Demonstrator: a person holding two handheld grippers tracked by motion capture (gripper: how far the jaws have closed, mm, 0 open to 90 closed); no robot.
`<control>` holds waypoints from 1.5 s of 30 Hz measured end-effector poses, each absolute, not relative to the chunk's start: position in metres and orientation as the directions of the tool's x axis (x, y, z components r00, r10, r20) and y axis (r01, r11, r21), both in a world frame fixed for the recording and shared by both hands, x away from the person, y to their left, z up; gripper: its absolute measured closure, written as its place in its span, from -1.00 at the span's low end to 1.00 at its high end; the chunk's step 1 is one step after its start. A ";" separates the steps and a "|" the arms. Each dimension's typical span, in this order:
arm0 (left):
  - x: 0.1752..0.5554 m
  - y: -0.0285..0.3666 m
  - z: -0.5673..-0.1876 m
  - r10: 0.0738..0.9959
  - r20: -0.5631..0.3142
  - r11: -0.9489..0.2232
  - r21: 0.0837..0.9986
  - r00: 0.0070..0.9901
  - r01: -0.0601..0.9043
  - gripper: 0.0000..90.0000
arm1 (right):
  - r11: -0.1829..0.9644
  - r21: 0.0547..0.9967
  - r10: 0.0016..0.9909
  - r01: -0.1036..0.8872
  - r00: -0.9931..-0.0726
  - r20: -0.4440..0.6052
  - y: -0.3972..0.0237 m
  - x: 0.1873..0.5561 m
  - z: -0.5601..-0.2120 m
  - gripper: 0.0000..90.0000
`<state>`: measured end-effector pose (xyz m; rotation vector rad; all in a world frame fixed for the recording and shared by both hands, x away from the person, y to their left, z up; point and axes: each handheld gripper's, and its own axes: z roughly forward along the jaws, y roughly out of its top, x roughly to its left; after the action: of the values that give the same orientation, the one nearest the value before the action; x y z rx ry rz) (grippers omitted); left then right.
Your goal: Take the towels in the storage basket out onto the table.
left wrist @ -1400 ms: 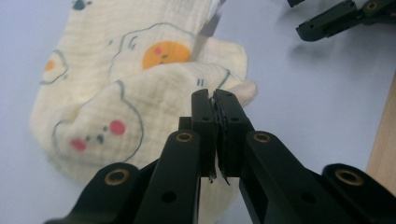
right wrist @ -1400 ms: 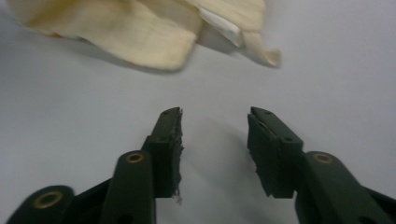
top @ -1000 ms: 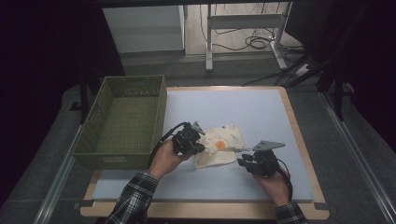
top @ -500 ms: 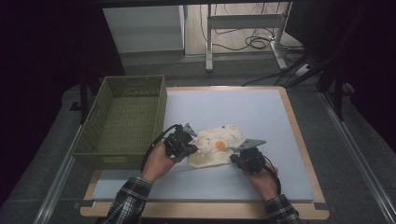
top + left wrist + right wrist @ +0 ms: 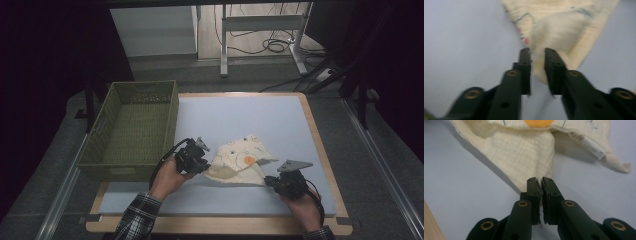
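Observation:
A cream muslin cloth (image 5: pixel 241 161) with an orange print lies rumpled on the blue-grey mat (image 5: pixel 250 115). My left gripper (image 5: pixel 206 167) is at the cloth's left corner. In the left gripper view its jaws (image 5: pixel 537 51) have just been opening and stand a small gap apart, with the cloth (image 5: pixel 559 32) edge between them. My right gripper (image 5: pixel 267 181) is at the cloth's near corner. Its jaws (image 5: pixel 539 180) closed, then eased a touch, and still pinch the cloth (image 5: pixel 524 152) tip.
A green woven basket (image 5: pixel 172 115) stands at the mat's left edge, close behind my left hand. A white label (image 5: pixel 594 146) is sewn on the cloth's hem. The wooden table rim (image 5: pixel 320 150) runs along the right. Desk legs and cables are on the floor beyond.
My right gripper went left to the cloth's near corner, then drew back toward the front right with it. The left gripper barely shifted and its jaws parted.

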<state>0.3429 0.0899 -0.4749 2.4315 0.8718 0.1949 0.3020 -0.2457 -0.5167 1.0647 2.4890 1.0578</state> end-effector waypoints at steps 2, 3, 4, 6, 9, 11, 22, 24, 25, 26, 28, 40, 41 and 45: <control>0.345 0.092 -0.471 0.632 -0.053 -0.631 0.544 0.773 0.553 0.57 | 0.470 0.704 0.705 0.533 -0.706 0.065 -0.249 0.300 -0.517 0.72; 0.345 0.092 -0.469 0.634 -0.059 -0.624 0.551 0.771 0.555 0.55 | 0.472 0.701 0.705 0.534 -0.706 0.064 -0.250 0.300 -0.517 0.70; 0.347 0.092 -0.466 0.632 -0.067 -0.619 0.556 0.772 0.555 0.54 | 0.476 0.698 0.707 0.535 -0.705 0.058 -0.252 0.300 -0.517 0.68; 0.349 0.090 -0.461 0.624 -0.085 -0.611 0.567 0.777 0.553 0.52 | 0.473 0.696 0.715 0.540 -0.697 0.055 -0.255 0.301 -0.516 0.65; 0.354 0.077 -0.458 0.602 -0.102 -0.615 0.573 0.792 0.542 0.48 | 0.465 0.698 0.734 0.544 -0.678 0.039 -0.261 0.302 -0.515 0.55; 0.357 0.068 -0.457 0.591 -0.100 -0.626 0.568 0.800 0.534 0.46 | 0.461 0.702 0.746 0.543 -0.666 0.025 -0.265 0.303 -0.515 0.50; 0.372 -0.001 -0.458 0.494 -0.114 -0.674 0.577 0.862 0.462 0.38 | 0.447 0.723 0.792 0.527 -0.608 -0.046 -0.288 0.302 -0.524 0.20; 0.375 -0.010 -0.459 0.479 -0.128 -0.674 0.580 0.868 0.458 0.36 | 0.425 0.740 0.787 0.521 -0.616 -0.018 -0.293 0.303 -0.527 0.17; 0.376 -0.014 -0.460 0.476 -0.122 -0.680 0.576 0.871 0.453 0.36 | 0.415 0.746 0.785 0.521 -0.620 -0.004 -0.294 0.303 -0.528 0.15; 0.378 -0.019 -0.461 0.471 -0.113 -0.687 0.575 0.875 0.444 0.36 | 0.402 0.754 0.782 0.519 -0.623 0.012 -0.296 0.303 -0.529 0.14; 0.380 -0.028 -0.465 0.463 -0.107 -0.699 0.567 0.880 0.437 0.35 | 0.389 0.758 0.781 0.523 -0.624 0.029 -0.298 0.303 -0.529 0.13; 0.384 -0.047 -0.484 0.471 0.006 -0.757 0.517 0.882 0.400 0.89 | 0.381 0.757 0.776 0.530 -0.629 0.050 -0.300 0.304 -0.529 0.08; 0.385 -0.045 -0.483 0.472 0.004 -0.754 0.520 0.882 0.401 0.94 | 0.382 0.757 0.776 0.530 -0.629 0.050 -0.299 0.304 -0.529 0.08; 0.387 -0.035 -0.476 0.493 0.000 -0.729 0.546 0.870 0.413 0.95 | 0.391 0.755 0.777 0.526 -0.629 0.036 -0.298 0.304 -0.529 0.05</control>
<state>0.3866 -0.0349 -0.4759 2.4912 0.6565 0.1955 0.3035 -0.2975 -0.5289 1.1356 2.3306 1.0892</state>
